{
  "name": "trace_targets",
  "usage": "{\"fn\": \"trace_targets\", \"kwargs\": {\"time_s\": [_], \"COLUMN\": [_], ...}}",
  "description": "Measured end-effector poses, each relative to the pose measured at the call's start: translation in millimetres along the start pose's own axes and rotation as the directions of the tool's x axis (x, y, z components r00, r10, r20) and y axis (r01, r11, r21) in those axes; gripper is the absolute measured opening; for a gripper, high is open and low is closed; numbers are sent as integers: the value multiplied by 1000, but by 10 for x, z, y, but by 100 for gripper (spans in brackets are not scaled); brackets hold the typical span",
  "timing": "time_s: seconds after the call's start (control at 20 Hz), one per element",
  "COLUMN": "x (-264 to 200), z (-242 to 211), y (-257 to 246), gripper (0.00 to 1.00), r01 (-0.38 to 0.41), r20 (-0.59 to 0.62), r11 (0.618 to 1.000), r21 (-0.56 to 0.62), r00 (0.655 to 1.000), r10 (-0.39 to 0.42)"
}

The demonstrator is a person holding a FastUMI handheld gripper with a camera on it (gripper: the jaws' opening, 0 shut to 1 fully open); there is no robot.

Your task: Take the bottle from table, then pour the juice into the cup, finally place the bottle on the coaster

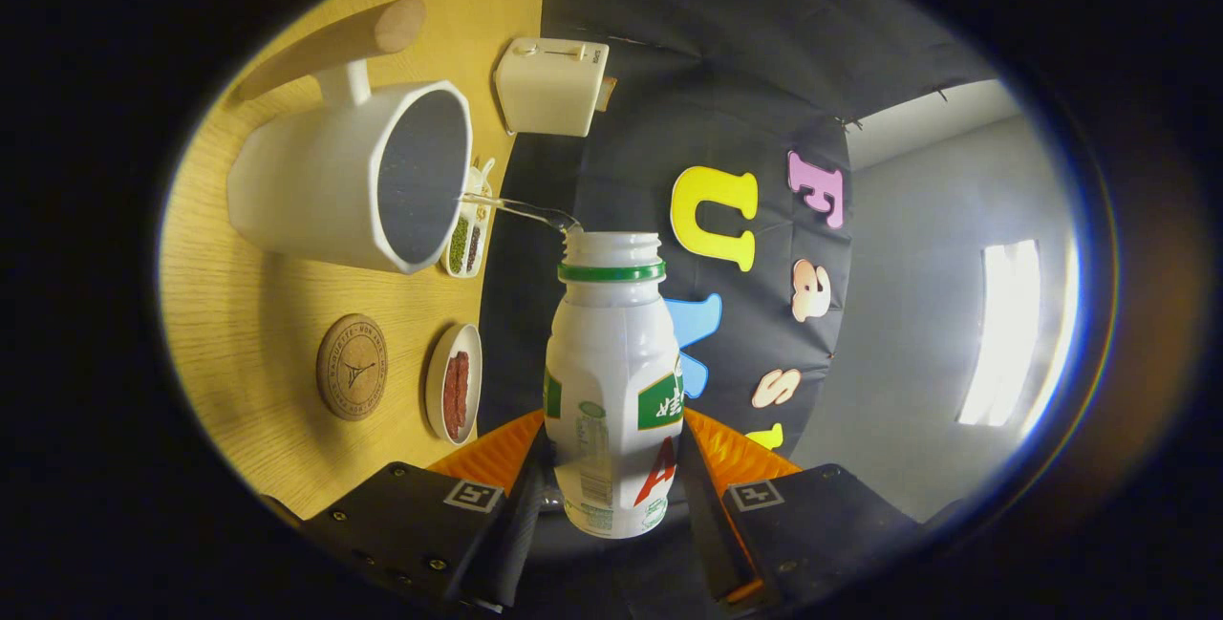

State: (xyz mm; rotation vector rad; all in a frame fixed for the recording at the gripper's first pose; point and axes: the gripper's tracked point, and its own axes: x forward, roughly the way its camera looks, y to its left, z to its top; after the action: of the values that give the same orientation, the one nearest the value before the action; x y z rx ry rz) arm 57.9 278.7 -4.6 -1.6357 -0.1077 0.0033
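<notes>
My gripper [611, 467] is shut on a white plastic bottle [611, 381] with a green neck ring and no cap, held between the fingers. The whole view is rolled sideways, so the bottle is tipped over. A thin clear stream [521, 210] runs from the bottle's mouth into the dark opening of a white cup [330, 185] with a wooden handle, which stands on the wooden table [248, 333]. A round cork coaster [352, 367] lies on the table beside the cup, beyond the fingers.
A white toaster-like box [551, 85] stands at the table's far edge. Two small dishes lie near the edge: one with green and dark grains [466, 243], one with a red-brown strip [455, 395]. A grey wall with a bright window [1013, 333] lies past the cloth.
</notes>
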Motion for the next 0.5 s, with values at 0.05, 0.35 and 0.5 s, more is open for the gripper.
{"fn": "trace_targets", "kwargs": {"time_s": [0.05,0.35,0.5], "x": [-1,-1,-4], "z": [-1,4,11], "y": [4,-4,-13], "gripper": [71,71,71], "r01": [0,14,24], "r20": [-1,8,13], "r11": [1000,1000,999], "r21": [-1,-26,-41], "r00": [1000,1000,1000], "r10": [0,-14,-24]}}
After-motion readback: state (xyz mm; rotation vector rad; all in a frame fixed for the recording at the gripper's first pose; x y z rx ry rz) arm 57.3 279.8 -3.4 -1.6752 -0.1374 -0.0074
